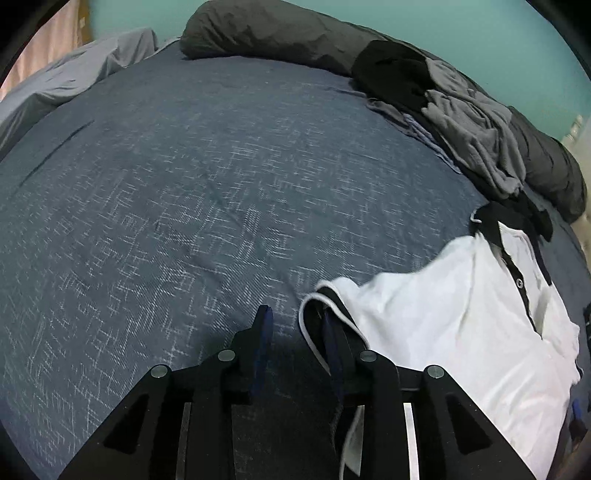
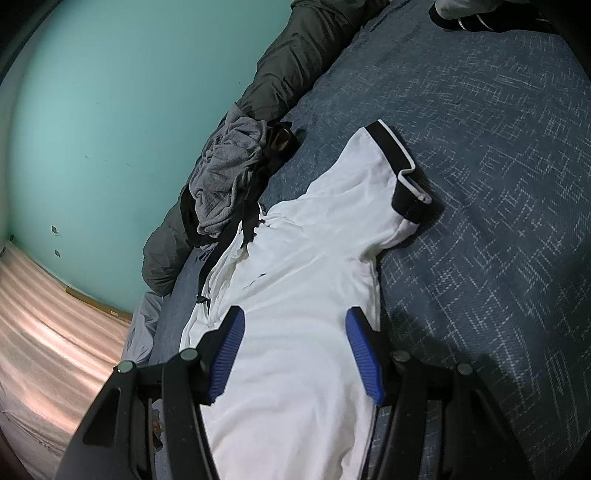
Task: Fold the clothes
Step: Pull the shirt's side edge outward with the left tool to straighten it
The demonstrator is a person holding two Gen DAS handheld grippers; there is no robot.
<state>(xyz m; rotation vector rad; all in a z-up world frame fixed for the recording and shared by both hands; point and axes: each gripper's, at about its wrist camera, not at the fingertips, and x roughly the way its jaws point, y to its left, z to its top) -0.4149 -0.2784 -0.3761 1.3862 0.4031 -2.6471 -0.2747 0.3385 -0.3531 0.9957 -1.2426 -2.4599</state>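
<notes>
A white polo shirt [image 1: 443, 314] with a black collar and placket lies on the blue-grey bedspread [image 1: 184, 184]. My left gripper [image 1: 298, 332] is open just above the bed. The shirt's black, white-trimmed sleeve cuff [image 1: 314, 306] drapes against its right finger, and only bedspread shows between the pads. In the right wrist view the shirt [image 2: 314, 240] runs lengthwise under my right gripper [image 2: 295, 350]. That gripper is wide open, its blue pads [image 2: 229, 354] standing either side of the white body cloth without pressing on it. One sleeve cuff [image 2: 399, 162] lies spread out to the right.
A dark grey rolled duvet [image 1: 266, 33] lines the far side of the bed by the teal wall. A crumpled grey garment [image 1: 472, 133] and a black one [image 1: 391, 70] lie against it. Pale grey bedding [image 1: 74, 74] is bunched at the far left.
</notes>
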